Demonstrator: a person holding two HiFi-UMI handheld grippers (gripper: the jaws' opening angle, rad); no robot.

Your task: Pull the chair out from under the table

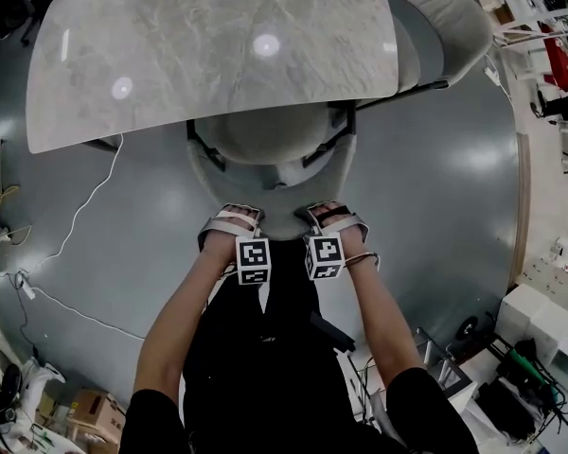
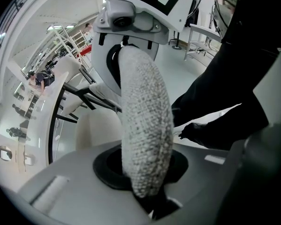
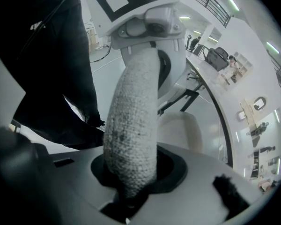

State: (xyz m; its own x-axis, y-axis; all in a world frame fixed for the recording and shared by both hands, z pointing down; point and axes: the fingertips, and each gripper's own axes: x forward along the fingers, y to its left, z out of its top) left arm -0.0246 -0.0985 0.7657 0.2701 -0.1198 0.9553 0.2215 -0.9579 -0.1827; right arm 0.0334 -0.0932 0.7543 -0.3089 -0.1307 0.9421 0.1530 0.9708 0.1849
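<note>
Glossy grey floor [image 1: 435, 178], marble table [image 1: 218, 45]; chair [image 1: 265, 140] seat partly tucked under it; my left claw [image 1: 233, 218] and right claw [image 1: 331, 216] both clamped on its fabric backrest [image 2: 145, 125]; pull step in hand; next needs a level drag toward me.

no legible text, no labels, no numbers in any view
</note>
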